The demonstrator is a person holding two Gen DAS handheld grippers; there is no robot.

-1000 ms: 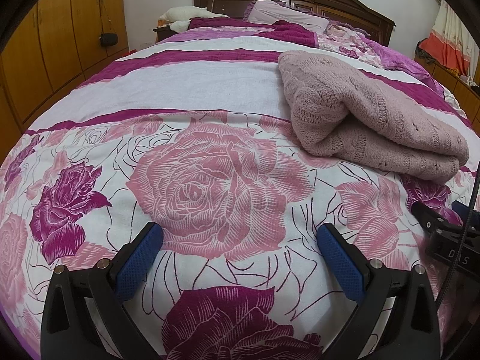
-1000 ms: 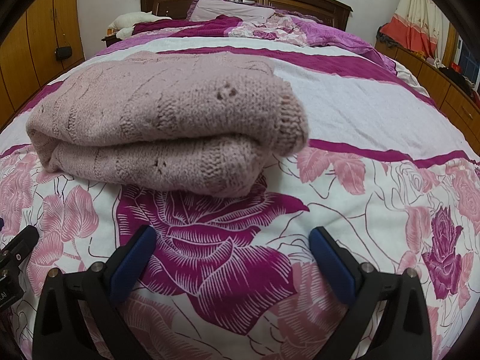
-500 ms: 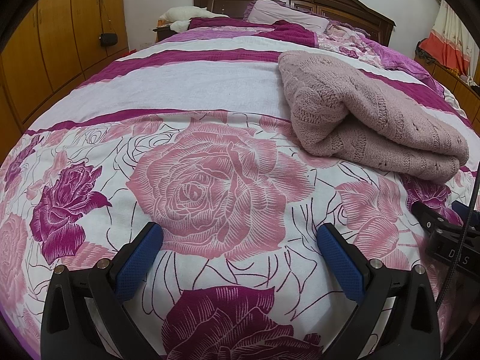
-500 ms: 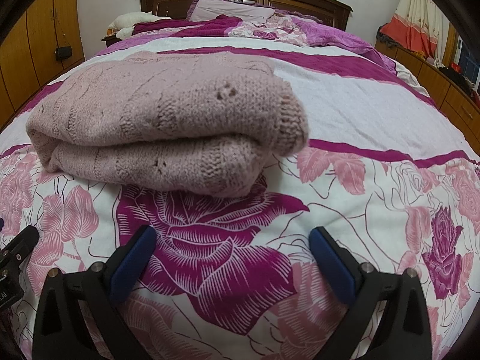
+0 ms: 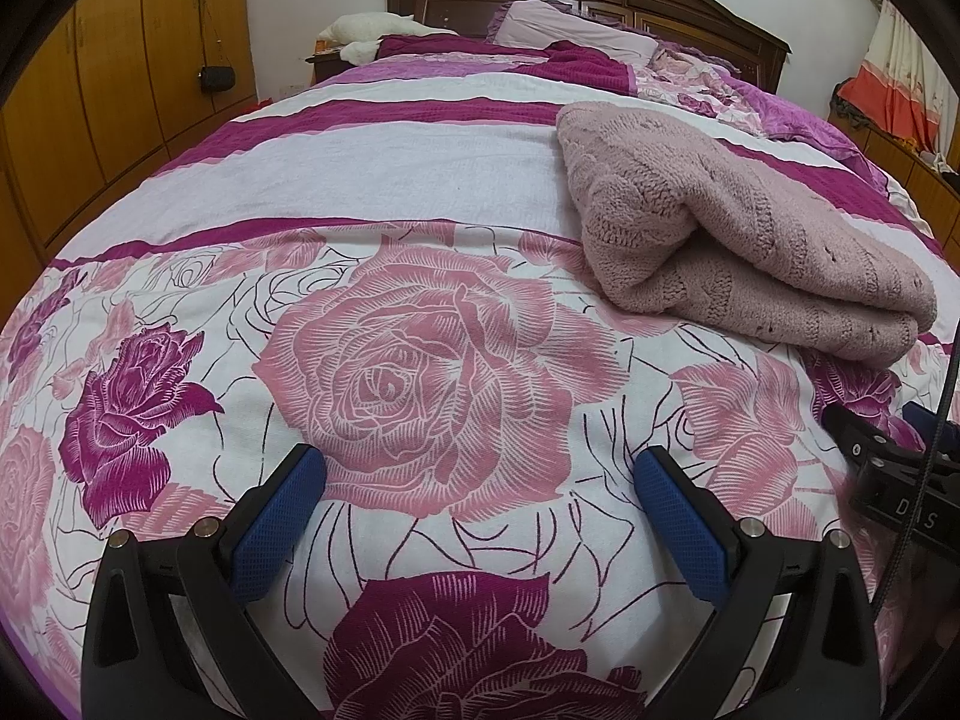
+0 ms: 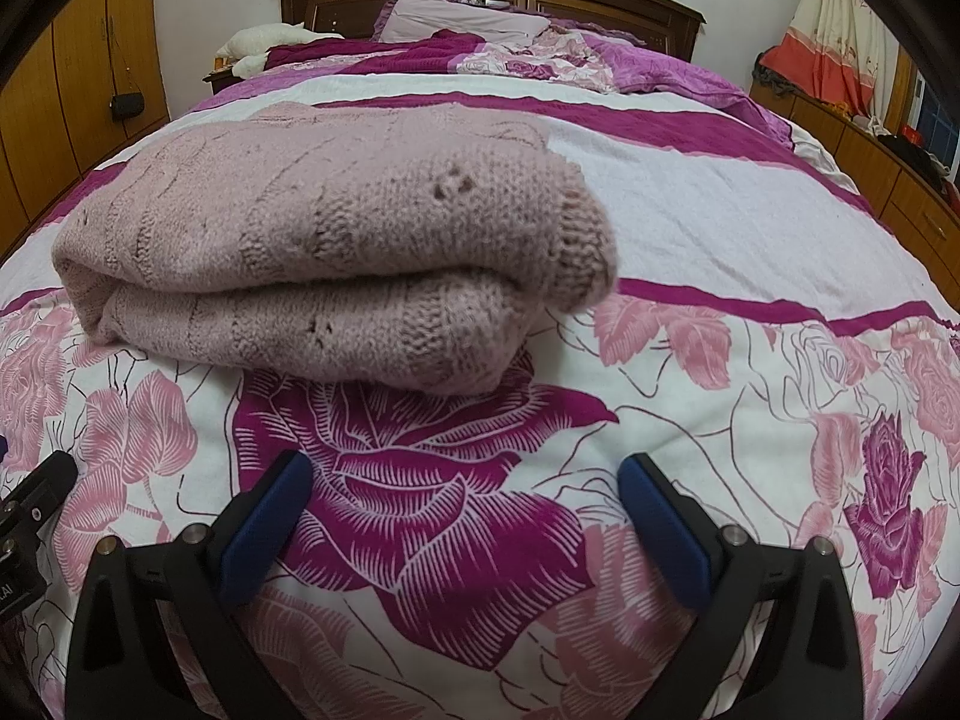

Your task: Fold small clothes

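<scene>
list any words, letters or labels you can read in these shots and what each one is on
"D" and "S", with a gap between them where a cable crosses: white letters on the black body of the right gripper, seen at the right edge of the left wrist view.
"AI", the end of a cut-off word: white letters on the black body of the left gripper, at the left edge of the right wrist view.
No text shows on the folded pink sweater or the rose-print bedspread.

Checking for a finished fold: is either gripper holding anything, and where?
Nothing: left gripper and right gripper are open, apart from the folded sweater.
</scene>
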